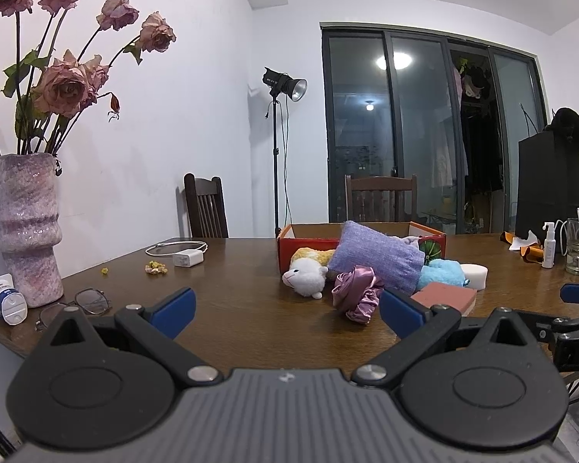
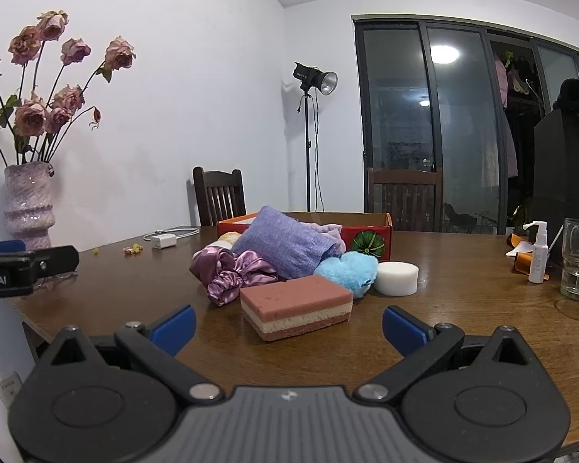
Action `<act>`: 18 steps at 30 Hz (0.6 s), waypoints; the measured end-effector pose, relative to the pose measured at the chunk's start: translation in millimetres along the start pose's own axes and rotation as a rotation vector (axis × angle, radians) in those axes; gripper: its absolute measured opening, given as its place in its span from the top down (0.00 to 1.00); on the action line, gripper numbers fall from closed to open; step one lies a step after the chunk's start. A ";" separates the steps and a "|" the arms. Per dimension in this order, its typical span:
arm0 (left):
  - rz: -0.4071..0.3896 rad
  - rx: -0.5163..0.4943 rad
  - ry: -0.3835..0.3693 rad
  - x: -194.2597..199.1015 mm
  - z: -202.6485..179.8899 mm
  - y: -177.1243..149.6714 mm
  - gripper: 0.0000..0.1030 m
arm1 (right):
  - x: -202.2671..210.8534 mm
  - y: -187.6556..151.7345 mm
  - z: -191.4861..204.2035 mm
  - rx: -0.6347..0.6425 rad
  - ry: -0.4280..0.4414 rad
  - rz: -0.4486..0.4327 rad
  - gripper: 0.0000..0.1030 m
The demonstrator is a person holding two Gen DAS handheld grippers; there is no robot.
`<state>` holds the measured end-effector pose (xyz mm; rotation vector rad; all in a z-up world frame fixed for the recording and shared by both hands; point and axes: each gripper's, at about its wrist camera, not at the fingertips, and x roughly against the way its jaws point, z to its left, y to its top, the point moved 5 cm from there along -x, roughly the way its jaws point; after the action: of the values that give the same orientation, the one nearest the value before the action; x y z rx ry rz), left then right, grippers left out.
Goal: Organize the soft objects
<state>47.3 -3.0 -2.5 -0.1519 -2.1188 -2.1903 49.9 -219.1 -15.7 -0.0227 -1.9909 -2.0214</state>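
Purple pillow (image 1: 378, 258) hiding most of red box (image 1: 308, 243); left gripper (image 1: 285, 310), right gripper (image 2: 289, 328) spread wide, gripping nothing.

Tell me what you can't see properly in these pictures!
- Inside of the red box: both views, its walls and the purple pillow hide it.
- White plush toy: right view, hidden behind the purple scrunchie.
- Yellow plush: mostly under the pillow in both views.
- Glasses: left view, partly behind the left gripper.
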 end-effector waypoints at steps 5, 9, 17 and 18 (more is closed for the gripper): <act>0.001 0.000 0.000 -0.2 0.5 0.5 0.00 | 1.1 -0.6 0.8 0.002 0.002 -0.003 0.00; 0.001 -0.001 0.000 0.1 0.2 0.6 0.00 | 1.4 -0.7 1.5 0.007 0.001 -0.003 0.00; 0.002 -0.002 0.000 0.2 0.4 0.5 0.00 | 1.3 -1.2 1.6 0.009 0.000 -0.001 0.00; 0.001 -0.001 -0.001 0.1 0.1 0.3 0.00 | 1.1 -1.3 1.6 0.009 0.000 0.001 0.00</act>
<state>47.2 -3.0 -2.2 -0.1543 -2.1168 -2.1914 48.3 -217.8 -16.7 -0.0212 -1.9996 -2.0118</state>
